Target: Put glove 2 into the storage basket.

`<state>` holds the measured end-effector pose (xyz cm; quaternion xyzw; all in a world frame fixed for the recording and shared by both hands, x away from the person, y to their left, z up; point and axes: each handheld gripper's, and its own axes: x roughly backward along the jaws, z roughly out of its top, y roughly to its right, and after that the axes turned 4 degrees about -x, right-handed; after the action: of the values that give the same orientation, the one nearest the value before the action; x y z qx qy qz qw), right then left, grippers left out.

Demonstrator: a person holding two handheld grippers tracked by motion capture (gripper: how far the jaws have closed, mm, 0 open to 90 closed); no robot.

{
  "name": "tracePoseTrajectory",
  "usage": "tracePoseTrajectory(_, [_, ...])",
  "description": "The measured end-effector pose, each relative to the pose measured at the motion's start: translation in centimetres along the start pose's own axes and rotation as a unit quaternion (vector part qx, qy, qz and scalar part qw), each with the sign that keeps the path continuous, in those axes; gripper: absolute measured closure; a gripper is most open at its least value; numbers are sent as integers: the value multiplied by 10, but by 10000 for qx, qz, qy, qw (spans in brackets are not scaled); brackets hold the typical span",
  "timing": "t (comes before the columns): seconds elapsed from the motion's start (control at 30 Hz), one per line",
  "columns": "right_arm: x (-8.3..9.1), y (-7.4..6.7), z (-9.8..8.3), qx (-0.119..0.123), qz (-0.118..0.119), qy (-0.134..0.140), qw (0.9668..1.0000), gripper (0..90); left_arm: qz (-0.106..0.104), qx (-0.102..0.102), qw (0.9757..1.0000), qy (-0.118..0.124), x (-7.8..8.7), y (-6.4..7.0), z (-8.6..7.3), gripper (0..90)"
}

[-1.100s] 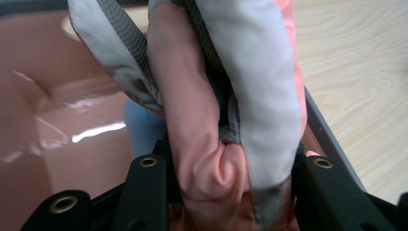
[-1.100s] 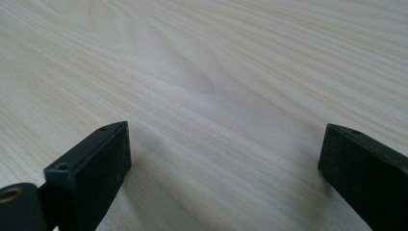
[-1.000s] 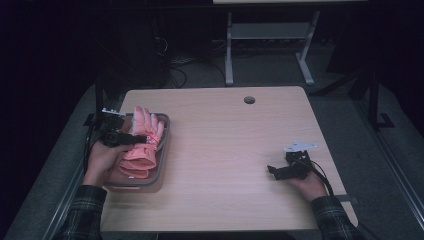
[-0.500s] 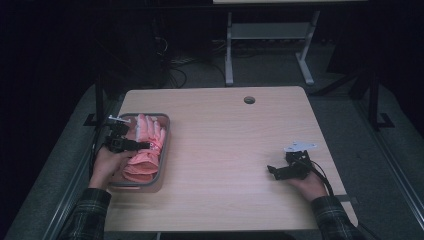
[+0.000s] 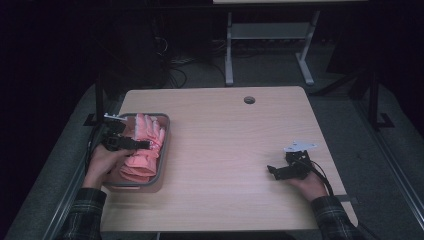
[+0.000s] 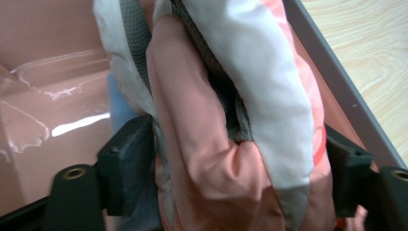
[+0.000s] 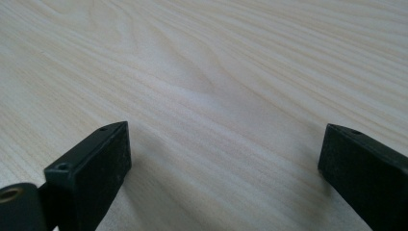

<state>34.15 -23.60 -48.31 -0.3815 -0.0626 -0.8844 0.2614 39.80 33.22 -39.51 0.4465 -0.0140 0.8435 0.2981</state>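
Left gripper (image 5: 142,145) clamped on a pink-and-white glove (image 6: 231,125) inside the grey-rimmed tray (image 5: 165,145) at the table's (image 5: 230,145) left edge, right gripper (image 5: 272,171) spread wide, empty, low over bare wood near the right edge

- Tray (image 5: 162,150) sits at the table's (image 5: 235,165) left edge, toward the near-left corner.
- Gloves (image 5: 145,150) lie in the tray, piled along its length.
- Left gripper (image 5: 131,144) is over the tray's left side, its jaws on either side of a glove (image 6: 231,125).
- Right gripper (image 5: 274,171) rests near the right edge, toward the near-right corner, well apart from the tray.
- Grommet hole (image 5: 249,100) lies by the far edge, right of centre.
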Motion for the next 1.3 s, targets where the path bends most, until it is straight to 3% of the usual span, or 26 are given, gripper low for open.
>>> tracePoseTrajectory(0.13, [0,0,0,19,-6,13,10000,39,115,-110,9998,128,13,0,4,156])
tracePoseTrajectory(0.4, [0,0,0,14,-9,12,10000,38,249,-310,9979,520,40,10,12,151])
tracePoseTrajectory(0.73, [0,0,0,-6,-4,-1,10000,38,142,-668,9944,806,50,34,29,151])
tracePoseTrajectory(0.9, [0,0,0,-5,-5,1,10000,38,-26,-810,9920,967,48,52,40,151])
tracePoseTrajectory(1.3, [0,0,0,-20,-3,7,10000,37,-428,-1378,9848,968,21,103,53,152])
